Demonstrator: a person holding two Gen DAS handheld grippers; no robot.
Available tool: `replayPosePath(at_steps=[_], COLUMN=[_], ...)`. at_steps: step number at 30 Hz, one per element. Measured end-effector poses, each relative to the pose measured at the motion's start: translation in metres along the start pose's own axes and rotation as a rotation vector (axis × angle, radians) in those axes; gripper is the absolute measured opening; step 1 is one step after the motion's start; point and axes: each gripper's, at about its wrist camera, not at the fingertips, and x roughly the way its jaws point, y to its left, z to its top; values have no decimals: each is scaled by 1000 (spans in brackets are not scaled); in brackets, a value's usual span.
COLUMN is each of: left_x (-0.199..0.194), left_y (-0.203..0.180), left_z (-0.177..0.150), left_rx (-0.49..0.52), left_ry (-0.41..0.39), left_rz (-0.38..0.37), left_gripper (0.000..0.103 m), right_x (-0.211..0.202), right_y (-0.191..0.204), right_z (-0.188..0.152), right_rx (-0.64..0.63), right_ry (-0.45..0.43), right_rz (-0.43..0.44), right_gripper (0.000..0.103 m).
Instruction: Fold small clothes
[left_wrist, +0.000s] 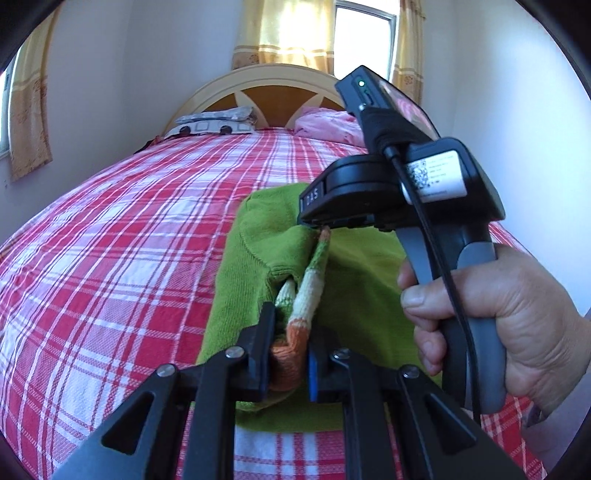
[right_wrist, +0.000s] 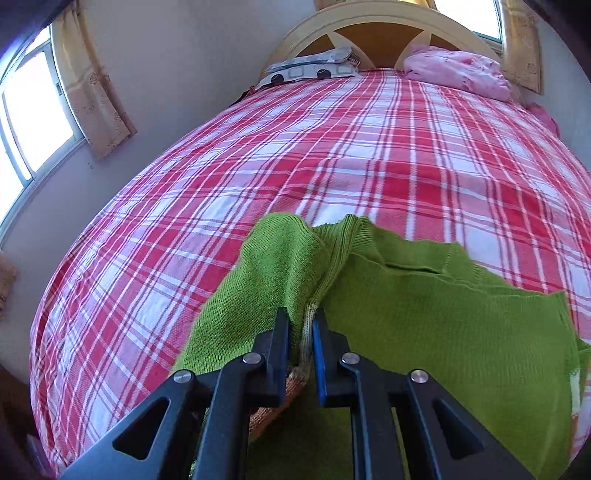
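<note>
Sweater (right_wrist: 424, 306): one green knit garment, ribbed at its edges, lying on the plaid bedspread (right_wrist: 258, 155) toward the foot of the bed. Left gripper (left_wrist: 289, 325) is clamped on its orange-and-white striped cuff (left_wrist: 295, 332). Right gripper (right_wrist: 301, 332) pinches a ribbed fold of the sweater, its handle gripped upright by one hand (left_wrist: 517, 314). Two pillows (right_wrist: 314, 66) lie beyond the sweater.
</note>
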Motion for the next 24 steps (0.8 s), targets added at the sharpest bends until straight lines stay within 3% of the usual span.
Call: replayPosePath(at_steps=[24], left_x=[4], left_y=[-72], left_z=[-1], left_rx=[163], left_ry=[22], left_rz=[-93], left_gripper=[15], right_x=[-35], right_y=[-75], right_z=[-29], right_rx=[64], right_ry=[-5], right_rz=[-76], right_gripper=[11])
